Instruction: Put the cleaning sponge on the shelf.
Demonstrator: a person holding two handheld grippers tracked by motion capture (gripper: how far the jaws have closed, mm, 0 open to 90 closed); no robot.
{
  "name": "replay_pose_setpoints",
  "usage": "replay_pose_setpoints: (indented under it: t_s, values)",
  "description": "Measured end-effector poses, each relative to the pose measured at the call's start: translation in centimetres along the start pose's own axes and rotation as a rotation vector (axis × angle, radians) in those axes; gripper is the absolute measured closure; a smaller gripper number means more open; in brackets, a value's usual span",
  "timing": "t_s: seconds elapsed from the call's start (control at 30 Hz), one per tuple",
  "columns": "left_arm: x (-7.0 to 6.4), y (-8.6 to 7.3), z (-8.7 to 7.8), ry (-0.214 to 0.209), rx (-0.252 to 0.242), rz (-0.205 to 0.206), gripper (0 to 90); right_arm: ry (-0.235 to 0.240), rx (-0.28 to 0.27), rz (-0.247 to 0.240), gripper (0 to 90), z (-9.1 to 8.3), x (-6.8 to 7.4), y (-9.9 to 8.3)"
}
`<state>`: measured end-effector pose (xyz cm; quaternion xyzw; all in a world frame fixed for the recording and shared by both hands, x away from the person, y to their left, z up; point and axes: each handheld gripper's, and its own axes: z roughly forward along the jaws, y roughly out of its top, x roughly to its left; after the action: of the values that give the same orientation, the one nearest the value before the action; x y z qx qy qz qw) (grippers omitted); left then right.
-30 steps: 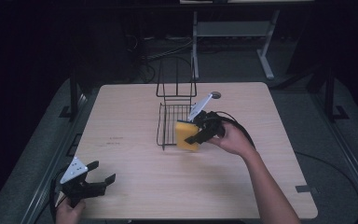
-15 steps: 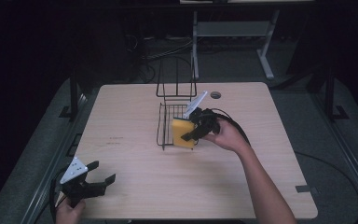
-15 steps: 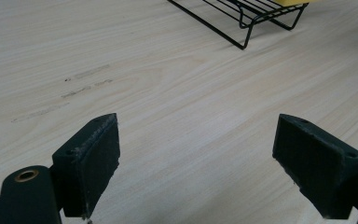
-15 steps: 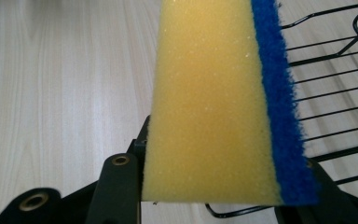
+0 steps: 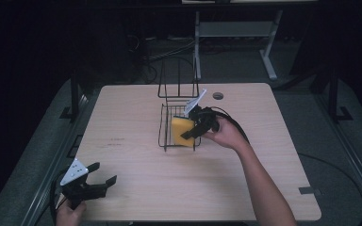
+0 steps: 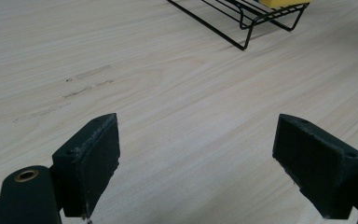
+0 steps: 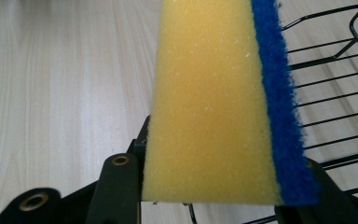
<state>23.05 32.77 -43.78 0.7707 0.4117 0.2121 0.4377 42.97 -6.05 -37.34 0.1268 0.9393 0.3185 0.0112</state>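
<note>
Right tongs clamp yellow sponge over wire basket; left tongs spread wide, holding nothing.

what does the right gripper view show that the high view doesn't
The right gripper view alone brings out the blue scouring layer along one side of the yellow sponge, and the sponge's pitted foam texture, with the jaws closed on it. The high view alone takes in the whole table, the left gripper open near its front left corner, the person's right hand and the upright wire back of the wire rack. Both show the sponge, the right gripper, the rack and the pale wood tabletop.
</note>
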Motion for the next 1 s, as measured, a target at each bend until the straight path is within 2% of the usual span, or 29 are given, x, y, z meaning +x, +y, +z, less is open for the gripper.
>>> replay_pose_setpoints:
  t_s: [0.23, 0.5, 0.7, 1.0]
  values:
    - [0.0, 0.0, 0.0, -0.001, -0.001, -0.001, 14.2, 0.001, -0.014, -0.005, 56.2, 0.2, -0.7, 0.4]
    - [0.0, 0.0, 0.0, -0.002, 0.000, 0.003, 14.2, 0.013, -0.019, 0.024, 56.1, 1.2, -1.7, 0.5]
    - [0.0, 0.0, 0.0, -0.002, -0.001, -0.002, 14.2, 0.001, -0.005, 0.029, 56.1, 1.6, -2.5, 0.6]
    - [0.0, 0.0, 0.0, -0.003, 0.001, 0.002, 14.2, -0.019, -0.020, 0.041, 55.5, 1.9, -3.0, 0.5]
